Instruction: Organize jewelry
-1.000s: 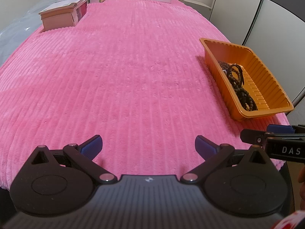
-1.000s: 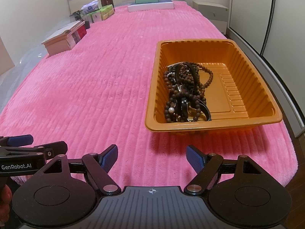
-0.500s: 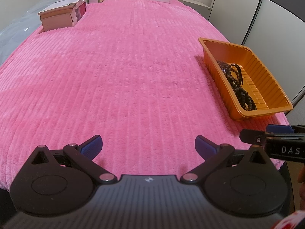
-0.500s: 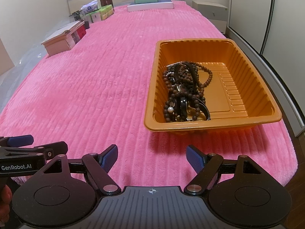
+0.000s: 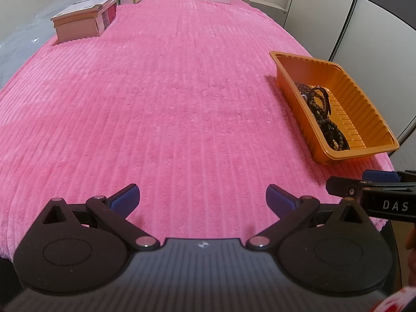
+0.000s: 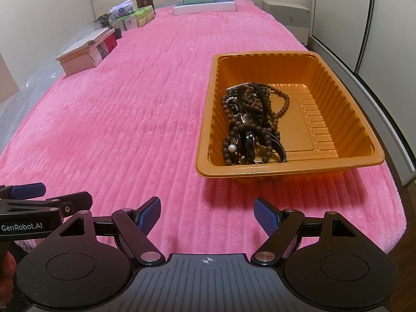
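**Q:** Jewelry, where is it right now?

**Me:** All of it lies tangled in the orange tray (image 6: 335, 80), at centre right of my right wrist view: dark bead strands (image 6: 249, 122), a black band, one white pearl. The heap sits against the tray's left wall, and the right half of the floor is bare. The tray rests on the pink bed cover (image 5: 169, 98), near the bed's right edge.

**Q:** And your tools?

**Me:** My right hand-held gripper (image 6: 206, 214) hangs just short of the tray's near wall, its blue pads apart with nothing between them. I'd say it is placed there to reach over the rim. My left hand-held gripper (image 5: 202, 200) is also spread and empty, over bare cover at the lower middle of its view, probably kept free to steady the tray or take a strand.

**Q:** Anything in the way?

**Me:** Nothing between gripper and tray. The knot is the trouble; one strand may drag the others up. A pink box (image 6: 83, 57) and some cartons (image 6: 135, 18) stand at upper left, well apart from the tray; a flat white box (image 6: 205, 7) lies at the far end.
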The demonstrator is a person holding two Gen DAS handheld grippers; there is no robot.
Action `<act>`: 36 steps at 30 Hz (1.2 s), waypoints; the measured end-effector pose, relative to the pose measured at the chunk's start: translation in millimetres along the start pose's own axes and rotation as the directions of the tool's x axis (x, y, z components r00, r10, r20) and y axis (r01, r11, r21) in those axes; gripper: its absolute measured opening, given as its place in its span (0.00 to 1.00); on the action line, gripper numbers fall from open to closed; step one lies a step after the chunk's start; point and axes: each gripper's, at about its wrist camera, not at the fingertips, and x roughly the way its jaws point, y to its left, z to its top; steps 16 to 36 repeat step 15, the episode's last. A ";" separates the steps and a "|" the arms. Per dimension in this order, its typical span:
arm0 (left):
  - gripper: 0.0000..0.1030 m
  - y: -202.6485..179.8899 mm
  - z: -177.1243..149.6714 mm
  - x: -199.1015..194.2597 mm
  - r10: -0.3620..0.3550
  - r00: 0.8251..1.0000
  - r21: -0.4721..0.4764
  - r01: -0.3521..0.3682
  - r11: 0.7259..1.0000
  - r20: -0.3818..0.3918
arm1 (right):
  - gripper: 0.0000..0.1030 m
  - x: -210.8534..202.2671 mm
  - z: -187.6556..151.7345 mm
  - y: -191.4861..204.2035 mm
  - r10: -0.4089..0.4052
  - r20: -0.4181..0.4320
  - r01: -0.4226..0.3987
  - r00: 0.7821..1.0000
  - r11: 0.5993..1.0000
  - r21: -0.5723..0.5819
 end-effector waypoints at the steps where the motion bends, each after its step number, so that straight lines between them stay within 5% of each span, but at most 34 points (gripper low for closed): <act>1: 1.00 -0.7 0.2 0.2 -0.001 1.000 0.001 0.001 1.000 0.000 | 0.76 -0.1 0.1 0.2 0.000 0.000 0.000 1.000 1.000 -0.001; 36: 1.00 -1.6 2.5 -1.2 -0.020 1.000 -0.006 0.020 1.000 0.021 | 0.76 -0.5 0.3 -0.2 0.001 0.000 -0.001 1.000 1.000 0.000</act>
